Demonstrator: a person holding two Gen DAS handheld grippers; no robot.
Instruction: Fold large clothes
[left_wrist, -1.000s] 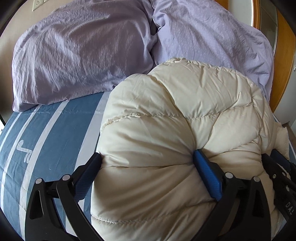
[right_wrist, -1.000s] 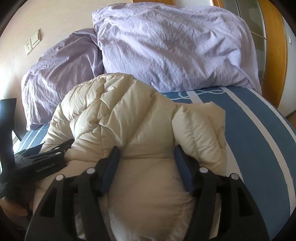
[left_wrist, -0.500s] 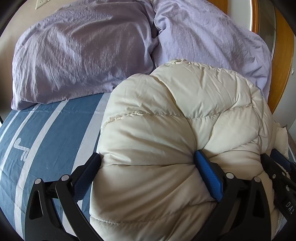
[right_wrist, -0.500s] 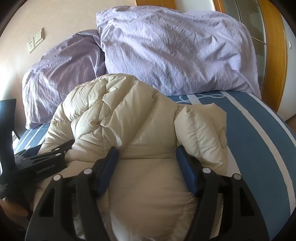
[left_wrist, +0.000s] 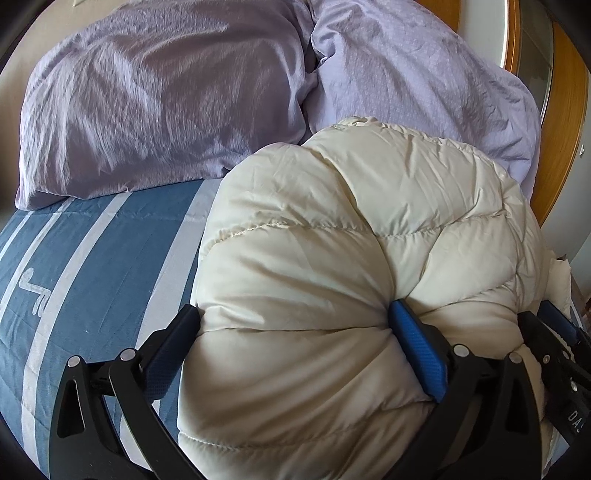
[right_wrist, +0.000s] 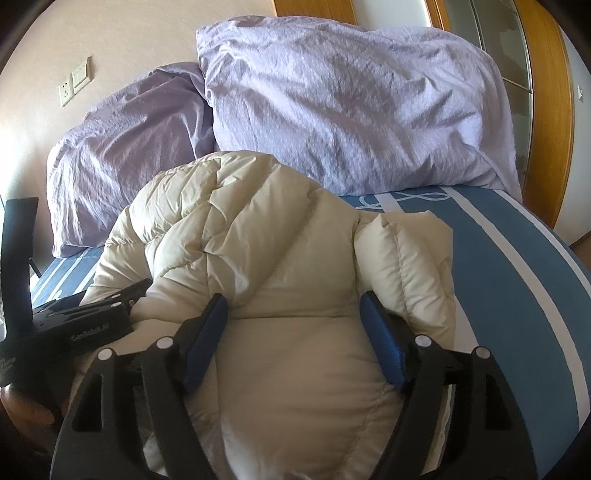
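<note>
**puffer_fan:** Two claws are dug into one cream down jacket (left_wrist: 332, 258), which is bunched on the bed (left_wrist: 92, 258) just in front of the lilac pillows (left_wrist: 166, 110). The left claw (left_wrist: 291, 328) is spread wide, with a fat roll of quilting squeezed between its fingers. The right claw (right_wrist: 295, 317) is also held fairly wide, and a thick fold of the same jacket is pinched in it. Which step is being done here?

**fold_nerd:** Looks like the middle of a fold, judging by the shape. The jacket's bulk is gathered and held by both sides, near the striped blue cover, with one padded flap (right_wrist: 406, 251) left sticking out on the right. It can't be told from these views whether the bundle is lifted or resting on the bed.

**puffer_fan:** And next?

**fold_nerd:** Probably the held edge needs to be carried over and laid flat, then pressed down so air is pushed out. Puffy filling springs back, so the grip shouldn't be released until the layers are lined up.
</note>
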